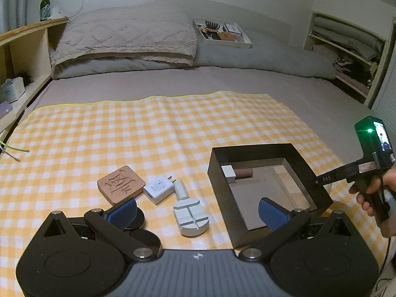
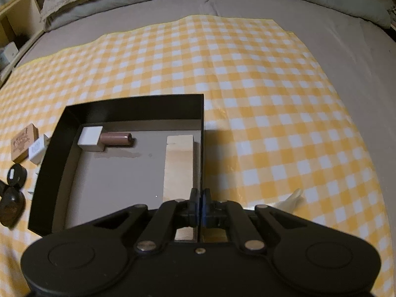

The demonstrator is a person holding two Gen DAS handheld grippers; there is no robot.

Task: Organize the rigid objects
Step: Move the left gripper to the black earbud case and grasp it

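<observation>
A black open box (image 1: 222,199) stands on the yellow checked cloth (image 1: 148,128). Inside it lie a white block (image 1: 228,173), a brown cylinder (image 1: 243,173) and a pale wooden block (image 1: 284,173). My right gripper (image 2: 200,201) is shut on the box's right wall (image 2: 201,133), and its tip shows in the left wrist view as well. To the box's left lie a carved wooden square (image 1: 120,184), a white charger (image 1: 158,189), a grey watch tool (image 1: 190,216) and black round discs (image 1: 142,222). My left gripper (image 1: 198,214) hangs open above them, holding nothing.
The cloth covers a grey bed, with pillows (image 1: 126,34) and a white tray of small items (image 1: 220,33) at the far end. A wooden shelf with a green bottle (image 1: 44,5) runs along the left. A small white crumpled thing (image 2: 294,198) lies right of the box.
</observation>
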